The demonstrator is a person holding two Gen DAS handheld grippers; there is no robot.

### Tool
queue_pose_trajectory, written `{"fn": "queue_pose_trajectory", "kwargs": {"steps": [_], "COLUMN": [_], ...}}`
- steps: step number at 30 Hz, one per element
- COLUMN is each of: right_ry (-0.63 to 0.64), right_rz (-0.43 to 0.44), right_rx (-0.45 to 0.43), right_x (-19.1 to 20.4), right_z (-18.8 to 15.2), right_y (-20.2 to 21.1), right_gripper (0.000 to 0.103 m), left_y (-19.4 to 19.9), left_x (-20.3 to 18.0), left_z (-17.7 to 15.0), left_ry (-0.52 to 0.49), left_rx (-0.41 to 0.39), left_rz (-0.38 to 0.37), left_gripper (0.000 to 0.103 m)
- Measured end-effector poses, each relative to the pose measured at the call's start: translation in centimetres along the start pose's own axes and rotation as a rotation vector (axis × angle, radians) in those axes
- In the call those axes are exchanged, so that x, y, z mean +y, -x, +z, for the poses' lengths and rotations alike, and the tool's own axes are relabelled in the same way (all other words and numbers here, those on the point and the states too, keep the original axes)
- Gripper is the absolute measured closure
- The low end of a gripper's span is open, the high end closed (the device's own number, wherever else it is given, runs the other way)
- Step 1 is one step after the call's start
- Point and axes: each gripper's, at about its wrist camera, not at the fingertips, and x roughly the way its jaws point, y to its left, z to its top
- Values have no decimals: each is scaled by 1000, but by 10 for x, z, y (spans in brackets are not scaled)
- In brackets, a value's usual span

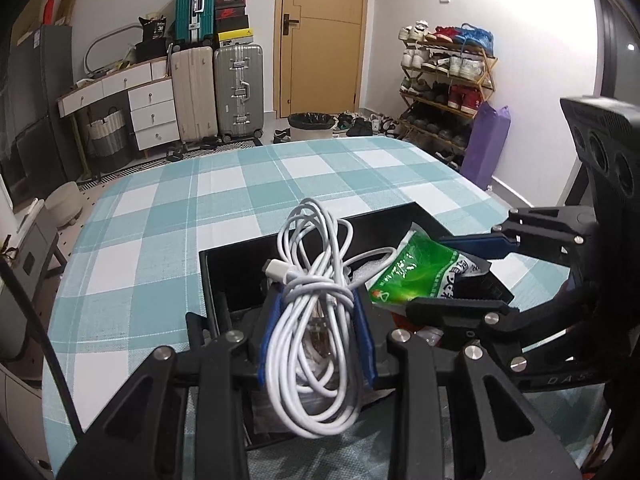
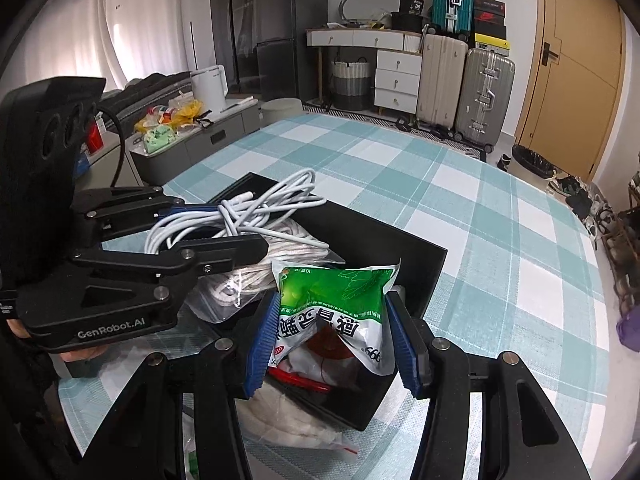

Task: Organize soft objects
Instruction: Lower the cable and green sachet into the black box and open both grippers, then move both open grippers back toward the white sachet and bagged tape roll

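My left gripper is shut on a coiled white cable and holds it over the black box on the checked table. The cable also shows in the right wrist view, pinched by the left gripper. My right gripper is shut on a green and white packet and holds it over the same box. The packet and right gripper show at the right of the left wrist view. A bag of white rope lies in the box.
The table has a teal and white checked cloth. A clear bag with white material lies at the box's near side. Suitcases, a shoe rack and a door stand beyond the table.
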Motion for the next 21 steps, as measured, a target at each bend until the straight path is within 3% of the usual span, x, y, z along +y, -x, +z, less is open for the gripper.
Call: {"fn": "queue_pose_trajectory", "kwargs": {"steps": [7, 10, 12, 16, 18, 21], "right_ry": [15, 20, 22, 13, -12, -56], "right_rz": [-9, -18, -27, -49, -53, -52], "right_rx": [-1, -30, -52, -89, -98, -108], "right_x": [1, 1, 1, -2, -7, -13], "right_z": [2, 1, 1, -3, -8, -17], "right_y": [-3, 3, 10, 26, 34, 45], "right_gripper": [47, 35, 26, 15, 9, 4], "left_y": [-5, -3, 1, 12, 18, 30], "left_x": [-1, 0, 1, 1, 1, 0], "left_z": [-1, -1, -1, -2, -3, -6], "left_ry": [-10, 2, 6, 18, 25, 36], "left_rx": [25, 30, 25, 15, 10, -16], "left_rz": [1, -7, -5, -13, -8, -8], "left_gripper": [70, 67, 49, 40, 17, 9]}}
